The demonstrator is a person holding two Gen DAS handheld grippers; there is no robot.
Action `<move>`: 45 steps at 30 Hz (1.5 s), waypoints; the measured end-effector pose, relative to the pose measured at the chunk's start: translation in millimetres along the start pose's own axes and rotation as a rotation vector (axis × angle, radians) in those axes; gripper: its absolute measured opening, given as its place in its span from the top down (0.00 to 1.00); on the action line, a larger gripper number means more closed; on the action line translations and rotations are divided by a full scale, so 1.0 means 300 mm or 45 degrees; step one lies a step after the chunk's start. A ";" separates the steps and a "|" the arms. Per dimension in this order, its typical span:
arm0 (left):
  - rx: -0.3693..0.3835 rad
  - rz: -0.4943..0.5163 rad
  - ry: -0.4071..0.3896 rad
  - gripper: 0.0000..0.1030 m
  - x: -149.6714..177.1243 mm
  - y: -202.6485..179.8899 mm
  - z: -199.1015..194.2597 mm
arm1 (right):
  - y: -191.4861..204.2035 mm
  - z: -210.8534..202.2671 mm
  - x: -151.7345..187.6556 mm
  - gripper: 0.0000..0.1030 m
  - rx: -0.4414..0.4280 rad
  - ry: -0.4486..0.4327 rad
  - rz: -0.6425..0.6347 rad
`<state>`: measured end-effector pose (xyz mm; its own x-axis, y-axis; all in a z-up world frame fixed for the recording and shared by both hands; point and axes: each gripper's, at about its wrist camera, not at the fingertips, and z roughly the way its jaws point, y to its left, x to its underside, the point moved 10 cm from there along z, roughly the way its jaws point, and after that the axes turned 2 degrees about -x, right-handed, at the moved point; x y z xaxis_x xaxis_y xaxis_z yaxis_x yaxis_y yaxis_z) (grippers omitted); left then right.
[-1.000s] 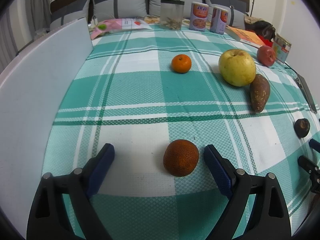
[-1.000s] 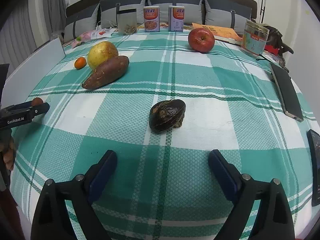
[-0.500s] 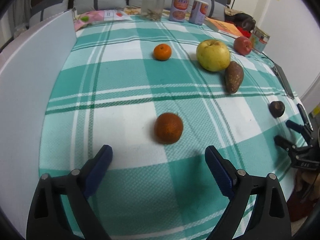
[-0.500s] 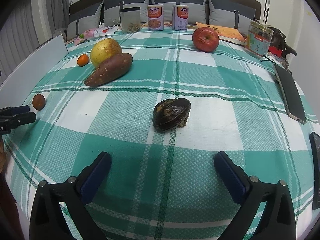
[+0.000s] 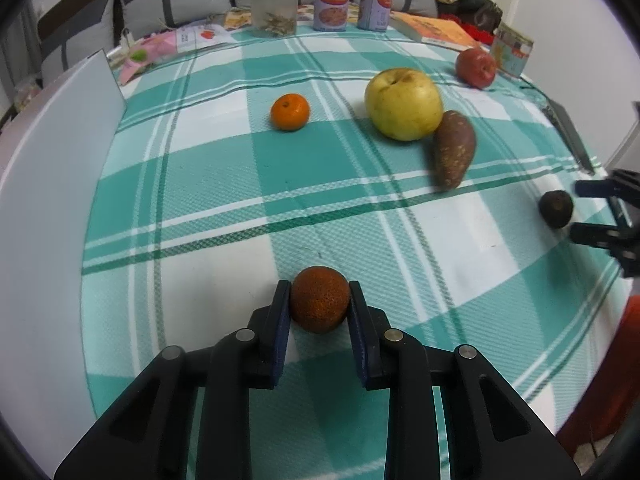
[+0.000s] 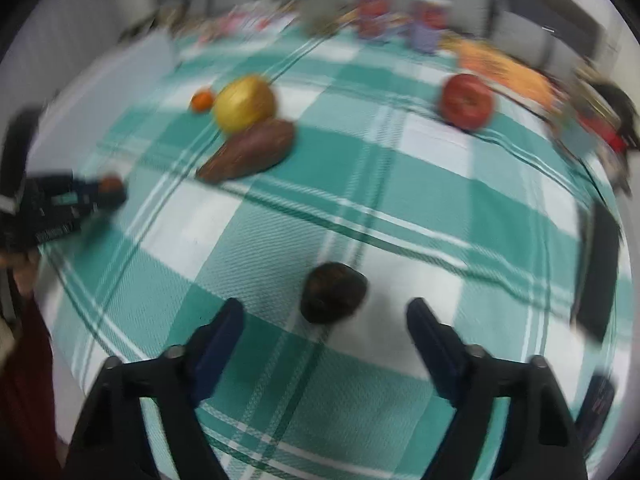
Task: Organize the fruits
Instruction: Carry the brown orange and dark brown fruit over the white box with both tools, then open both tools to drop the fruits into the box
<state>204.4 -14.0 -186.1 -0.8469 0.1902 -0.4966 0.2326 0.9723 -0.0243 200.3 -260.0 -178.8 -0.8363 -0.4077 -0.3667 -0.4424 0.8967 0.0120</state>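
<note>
My left gripper (image 5: 319, 300) is shut on a dark orange tangerine (image 5: 319, 304) that rests on the checked cloth. A brighter tangerine (image 5: 290, 111), a yellow apple (image 5: 402, 104), a sweet potato (image 5: 454, 148) and a red apple (image 5: 476, 67) lie farther back. My right gripper (image 6: 324, 312) is open, its fingers either side of a dark brown fruit (image 6: 333, 297), just short of it. That fruit (image 5: 555, 209) and the right gripper (image 5: 588, 212) also show at the right of the left wrist view. The right wrist view is blurred.
A white board (image 5: 52, 136) stands along the table's left side. A clear jar (image 5: 274, 6), two cans (image 5: 332, 2), a book (image 5: 434, 28) and a tin (image 5: 512, 48) stand at the back. A phone (image 5: 570, 134) lies near the right edge.
My left gripper has moved forward and shut on the dark orange tangerine. My right gripper has moved forward towards the dark brown fruit, its jaws narrower but still open.
</note>
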 end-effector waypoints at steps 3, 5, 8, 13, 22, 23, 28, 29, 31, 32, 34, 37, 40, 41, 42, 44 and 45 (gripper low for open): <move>0.013 -0.030 0.008 0.74 0.007 0.009 -0.032 | -0.001 0.056 -0.020 0.37 0.024 0.102 -0.072; 0.022 -0.052 0.017 0.74 0.010 0.020 -0.049 | -0.004 0.082 -0.010 0.54 0.034 0.175 -0.103; 0.033 -0.084 0.027 0.74 0.011 0.035 -0.067 | -0.010 0.083 0.005 0.60 0.053 0.229 -0.106; 0.060 -0.126 0.028 0.74 0.024 0.036 -0.117 | -0.024 0.018 0.021 0.60 0.005 0.200 0.032; 0.224 -0.212 -0.071 0.74 -0.015 0.099 -0.469 | 0.325 -0.216 -0.161 0.60 -0.313 -0.002 0.005; 0.216 -0.225 -0.102 0.74 -0.025 0.141 -0.523 | 0.396 -0.253 -0.208 0.60 -0.361 -0.041 -0.021; 0.034 -0.346 -0.195 0.74 -0.046 0.480 -0.695 | 0.828 -0.417 -0.452 0.60 -0.600 -0.196 -0.152; -0.041 -0.385 -0.180 0.74 -0.032 0.577 -0.691 | 0.893 -0.422 -0.482 0.60 -0.634 -0.204 -0.169; -0.128 -0.456 -0.132 0.74 0.007 0.710 -0.649 | 1.028 -0.422 -0.551 0.60 -0.663 -0.217 -0.220; -0.165 -0.501 -0.101 0.74 0.032 0.773 -0.617 | 1.091 -0.409 -0.582 0.60 -0.671 -0.213 -0.240; -0.214 -0.560 -0.029 0.74 0.085 0.861 -0.542 | 1.198 -0.363 -0.627 0.60 -0.693 -0.186 -0.260; -0.242 -0.612 0.050 0.74 0.144 0.928 -0.448 | 1.331 -0.254 -0.663 0.60 -0.633 -0.126 -0.309; -0.245 -0.649 0.090 0.74 0.176 0.948 -0.392 | 1.376 -0.144 -0.667 0.60 -0.557 -0.057 -0.334; -0.252 -0.658 0.102 0.73 0.185 0.957 -0.379 | 1.382 -0.116 -0.667 0.60 -0.537 -0.037 -0.337; -0.257 -0.670 0.111 0.73 0.195 0.965 -0.366 | 1.388 -0.094 -0.668 0.60 -0.520 -0.025 -0.344; -0.263 -0.681 0.120 0.73 0.203 0.970 -0.355 | 1.392 -0.059 -0.670 0.60 -0.476 -0.013 -0.361; -0.272 -0.685 0.126 0.72 0.206 0.974 -0.352 | 1.398 -0.042 -0.674 0.60 -0.463 -0.005 -0.365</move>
<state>169.5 296.4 -132.2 -0.8621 -0.3360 -0.3793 -0.3352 0.9395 -0.0703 179.7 196.2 -88.0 -0.6626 -0.6291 -0.4065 -0.7411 0.6291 0.2345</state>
